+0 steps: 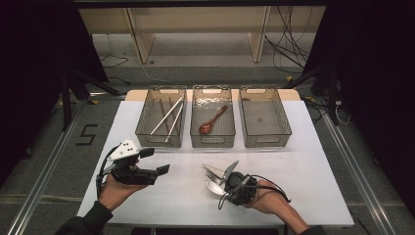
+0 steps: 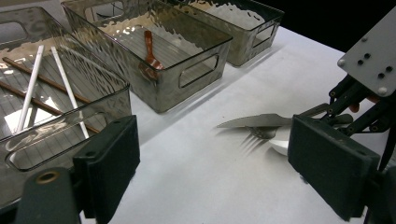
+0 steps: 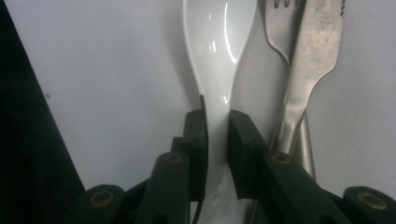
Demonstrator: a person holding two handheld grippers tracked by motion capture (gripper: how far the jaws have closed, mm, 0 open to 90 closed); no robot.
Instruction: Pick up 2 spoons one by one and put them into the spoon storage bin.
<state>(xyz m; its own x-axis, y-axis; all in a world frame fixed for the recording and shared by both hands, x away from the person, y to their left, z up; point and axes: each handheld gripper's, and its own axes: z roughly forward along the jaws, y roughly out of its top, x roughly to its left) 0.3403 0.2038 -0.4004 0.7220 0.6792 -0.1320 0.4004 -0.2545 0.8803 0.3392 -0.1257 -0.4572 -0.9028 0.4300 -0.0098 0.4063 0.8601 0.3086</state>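
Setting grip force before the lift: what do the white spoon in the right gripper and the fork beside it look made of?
White spoon: probably glazed ceramic, possibly melamine; glossy, opaque, with sharp highlights. Fork: metal, likely stainless steel; dull grey, speckled, faintly reflective. The right gripper has its pads on the spoon's handle.

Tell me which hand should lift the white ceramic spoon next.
Right. The right gripper already has its jaws around the white ceramic spoon's handle, while the left gripper is open, away from the cutlery.
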